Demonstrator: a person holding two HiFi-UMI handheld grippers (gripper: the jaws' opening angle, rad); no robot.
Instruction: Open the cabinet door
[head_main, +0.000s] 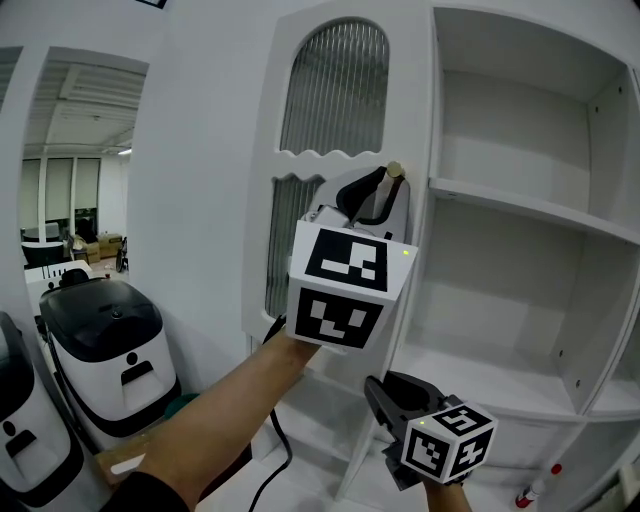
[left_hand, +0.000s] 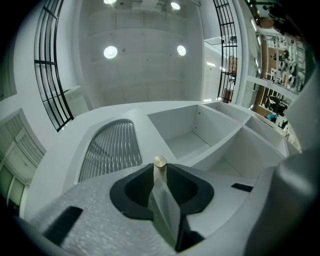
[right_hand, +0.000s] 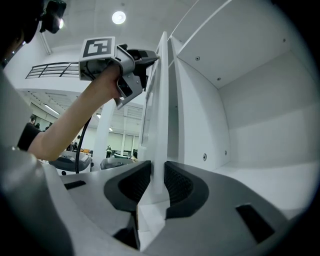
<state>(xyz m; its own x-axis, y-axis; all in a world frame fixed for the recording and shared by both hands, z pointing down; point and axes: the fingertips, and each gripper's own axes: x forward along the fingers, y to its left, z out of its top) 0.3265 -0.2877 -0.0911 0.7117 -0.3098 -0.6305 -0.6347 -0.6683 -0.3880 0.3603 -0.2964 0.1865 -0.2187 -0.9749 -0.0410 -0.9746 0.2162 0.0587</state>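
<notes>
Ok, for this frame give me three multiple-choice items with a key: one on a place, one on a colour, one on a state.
1. Where is the right gripper relative to the left gripper?
A. lower down, on the same door edge
B. inside the cabinet, on a shelf
C. above it

2. What colour is the cabinet?
A. dark brown
B. white
C. red

3. How does the cabinet door stand?
A. shut flush
B. lying on the floor
C. swung open

Key:
1 A: the head view shows it below the left gripper, and its own view shows its jaws pressed on the door's edge.
2 B: the walls, shelves and door are all white.
3 C: the shelves show beside the door, and the left gripper is clamped on its knob.
</notes>
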